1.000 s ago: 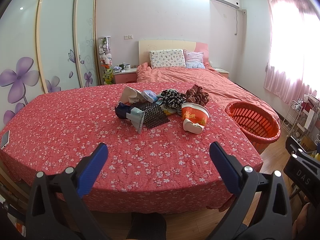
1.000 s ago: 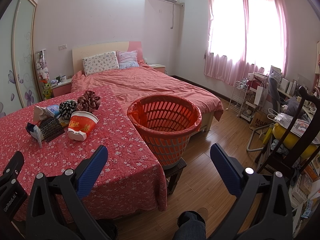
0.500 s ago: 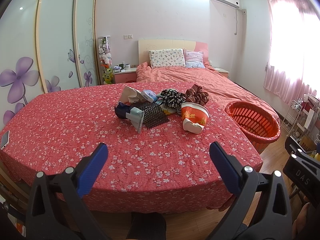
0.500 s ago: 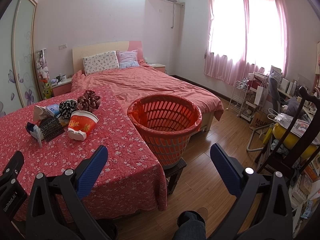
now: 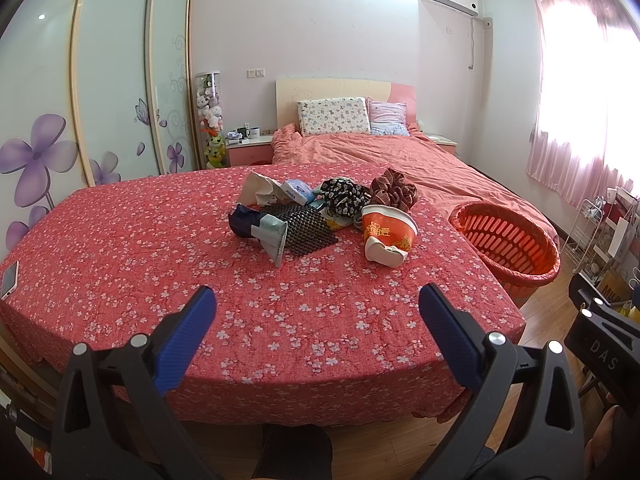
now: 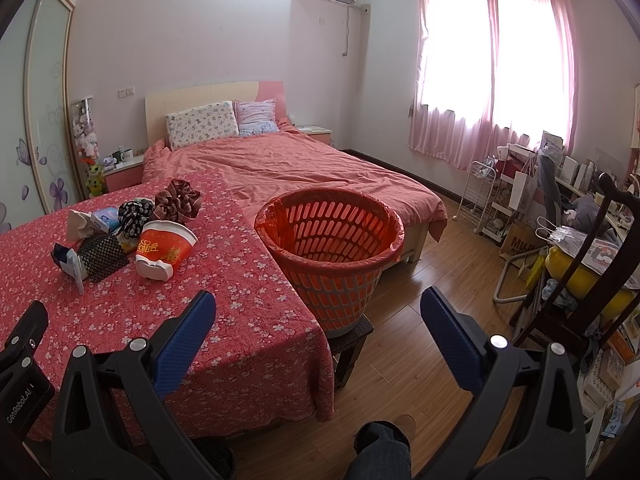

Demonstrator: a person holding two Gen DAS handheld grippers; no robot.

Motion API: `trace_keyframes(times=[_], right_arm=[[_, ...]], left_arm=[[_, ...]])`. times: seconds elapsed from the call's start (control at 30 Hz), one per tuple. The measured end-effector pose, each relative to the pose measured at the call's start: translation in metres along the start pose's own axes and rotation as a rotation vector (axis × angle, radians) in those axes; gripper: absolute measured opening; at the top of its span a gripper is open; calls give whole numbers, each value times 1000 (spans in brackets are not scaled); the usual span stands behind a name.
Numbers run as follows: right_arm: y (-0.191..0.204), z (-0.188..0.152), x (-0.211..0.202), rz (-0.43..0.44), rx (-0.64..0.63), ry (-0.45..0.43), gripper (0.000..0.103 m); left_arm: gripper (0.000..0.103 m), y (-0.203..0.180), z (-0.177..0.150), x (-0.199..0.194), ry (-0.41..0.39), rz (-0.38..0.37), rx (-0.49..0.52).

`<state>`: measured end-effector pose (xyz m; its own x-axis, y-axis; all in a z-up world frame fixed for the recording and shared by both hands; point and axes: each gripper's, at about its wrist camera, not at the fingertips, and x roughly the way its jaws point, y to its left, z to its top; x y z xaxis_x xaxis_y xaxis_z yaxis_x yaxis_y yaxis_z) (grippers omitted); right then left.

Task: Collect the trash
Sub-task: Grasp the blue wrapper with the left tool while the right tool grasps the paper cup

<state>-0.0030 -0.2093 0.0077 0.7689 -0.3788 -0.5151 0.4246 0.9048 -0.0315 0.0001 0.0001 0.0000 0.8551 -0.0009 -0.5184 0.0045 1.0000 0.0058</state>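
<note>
Hovering above the near edge of a table [image 5: 120, 264] under a red flowered cloth, the left gripper [image 5: 318, 312] has its blue-padded jaws wide apart with nothing between them. Ahead of the jaws, well beyond the tips, lies a heap of trash: an orange noodle cup [image 5: 386, 236] tipped on its side, a black mesh sheet [image 5: 308, 230], a dark blue packet [image 5: 244, 222], crumpled paper [image 5: 258, 190], a tissue pack [image 5: 297, 192] and two fabric scrunchies, one black [image 5: 344, 198] and one plaid [image 5: 394, 192]. A phone [image 5: 9, 280] lies far off to the left of the jaws, at the table's edge.

The right gripper [image 6: 318, 312] also stands spread, empty, held over the table's corner and wooden floor. An orange basket [image 6: 332, 240] lined with a red bag sits straight ahead between its jaws, on a low stool [image 6: 352, 336] just beside the table. The trash heap lies ahead and left of this gripper.
</note>
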Motion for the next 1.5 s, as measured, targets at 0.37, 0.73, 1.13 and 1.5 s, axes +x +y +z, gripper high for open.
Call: trace_keyframes(times=[0.37, 0.73, 1.13, 1.5], right_arm=[[12, 8, 20, 30, -23, 9, 101], [79, 24, 72, 232, -89, 100, 101], [139, 33, 149, 355, -75, 267, 100], [141, 17, 161, 361, -96, 328, 77]], left_arm=[[99, 30, 5, 28, 24, 76, -70], [99, 93, 33, 114, 139, 101, -173], [97, 109, 60, 193, 242, 21, -215], [70, 107, 60, 227, 319, -10, -199]])
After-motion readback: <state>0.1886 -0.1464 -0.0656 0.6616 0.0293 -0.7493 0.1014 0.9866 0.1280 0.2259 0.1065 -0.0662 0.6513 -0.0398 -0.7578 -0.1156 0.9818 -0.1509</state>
